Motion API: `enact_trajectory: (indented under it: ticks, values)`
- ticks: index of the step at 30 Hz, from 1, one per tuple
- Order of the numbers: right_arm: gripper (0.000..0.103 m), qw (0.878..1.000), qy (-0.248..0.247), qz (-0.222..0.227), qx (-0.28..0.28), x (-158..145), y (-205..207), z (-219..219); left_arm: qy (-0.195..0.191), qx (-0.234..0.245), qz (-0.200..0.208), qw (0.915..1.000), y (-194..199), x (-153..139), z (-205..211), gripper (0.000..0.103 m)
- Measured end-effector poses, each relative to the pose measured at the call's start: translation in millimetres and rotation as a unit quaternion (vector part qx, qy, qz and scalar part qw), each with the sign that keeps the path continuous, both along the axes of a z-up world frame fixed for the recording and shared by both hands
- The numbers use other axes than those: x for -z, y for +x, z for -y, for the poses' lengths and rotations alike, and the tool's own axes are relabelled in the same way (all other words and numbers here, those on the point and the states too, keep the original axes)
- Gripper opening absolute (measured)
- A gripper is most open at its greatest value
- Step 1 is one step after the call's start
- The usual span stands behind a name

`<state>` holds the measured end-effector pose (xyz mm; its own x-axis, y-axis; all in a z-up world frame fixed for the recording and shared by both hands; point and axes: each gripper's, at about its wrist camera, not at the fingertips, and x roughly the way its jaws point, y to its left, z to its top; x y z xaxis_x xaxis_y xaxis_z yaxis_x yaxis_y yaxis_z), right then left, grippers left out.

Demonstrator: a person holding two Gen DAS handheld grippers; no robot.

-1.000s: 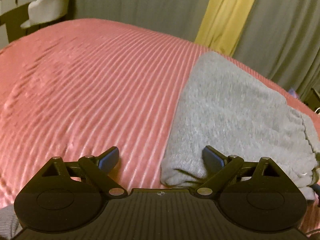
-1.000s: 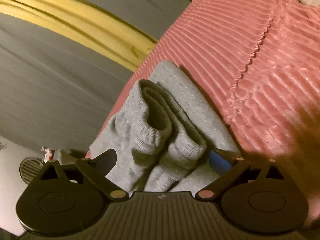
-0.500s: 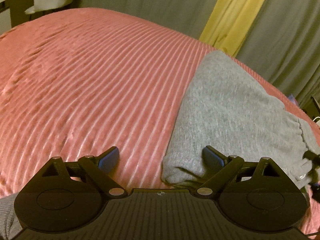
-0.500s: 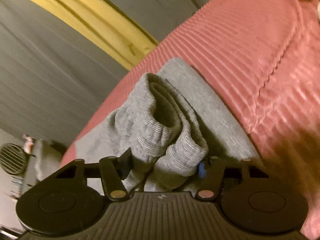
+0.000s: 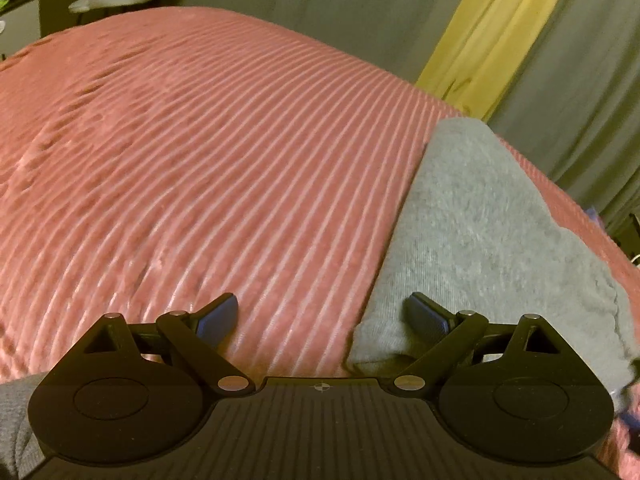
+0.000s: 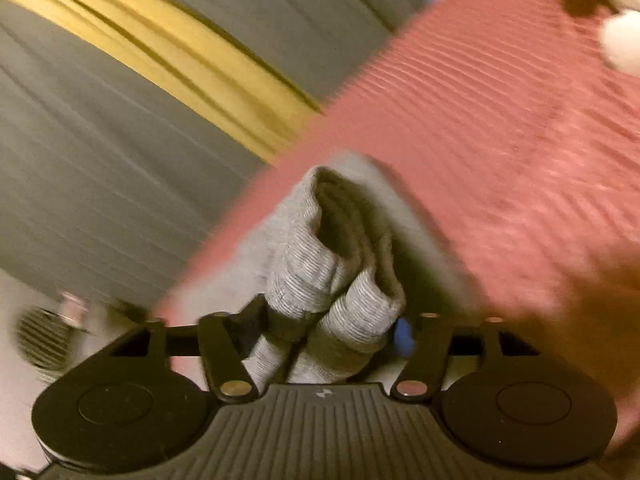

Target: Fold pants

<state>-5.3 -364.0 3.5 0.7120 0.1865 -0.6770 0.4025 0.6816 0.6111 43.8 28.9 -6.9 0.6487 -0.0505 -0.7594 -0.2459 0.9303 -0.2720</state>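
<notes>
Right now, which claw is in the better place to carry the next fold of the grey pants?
Right. The right claw has the bunched cuffs of the grey pants between its pads, which have just been opening. The left claw is open over the pink bedspread, holding nothing.

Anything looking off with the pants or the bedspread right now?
Nothing damaged or spilled. The grey pants lie folded on the pink bedspread, close to its far edge by the curtain. The ribbed cuffs bunch unevenly between the right gripper jaws, which have just been moving.
</notes>
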Motion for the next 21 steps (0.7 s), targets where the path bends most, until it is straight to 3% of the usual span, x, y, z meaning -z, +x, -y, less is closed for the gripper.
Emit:
enact_trajectory:
  ticks: [1, 2, 3, 8, 12, 16, 21]
  values:
    - [0.081, 1.0, -0.006, 0.01, -0.01, 4.0, -4.5, 2.4, -0.001, 0.008, 0.004, 1.0, -0.9, -0.9, 0.9, 0.095]
    - [0.097, 0.999, -0.026, 0.017, -0.017, 4.1, -8.9, 3.2, -0.001, 0.022, 0.007, 0.9997, -1.7, -1.9, 3.1, 0.095]
    - [0.099, 0.998, -0.059, 0.007, -0.013, 3.2, -12.7, 2.0, 0.0, 0.037, 0.01, 0.9993, -2.0, -2.7, 5.8, 0.095]
    - [0.099, 1.0, -0.017, 0.006, -0.021, 17.4, -5.9, 5.7, 0.058, 0.108, 0.023, 0.9922, -5.3, -6.3, 37.7, 0.096]
    - [0.099, 0.999, 0.049, 0.002, -0.01, 34.1, -4.0, 11.4, 0.079, 0.127, 0.029, 0.9883, -9.1, -8.3, 50.1, 0.096]
    - [0.099, 1.0, 0.026, 0.003, -0.014, 27.5, -9.9, 9.6, 0.071, 0.124, 0.024, 0.9895, -8.7, -6.5, 48.3, 0.096]
    - [0.099, 0.999, -0.021, 0.002, -0.025, 22.0, -9.8, -4.5, 0.039, 0.115, -0.012, 0.9925, 0.7, 4.5, 41.1, 0.096]
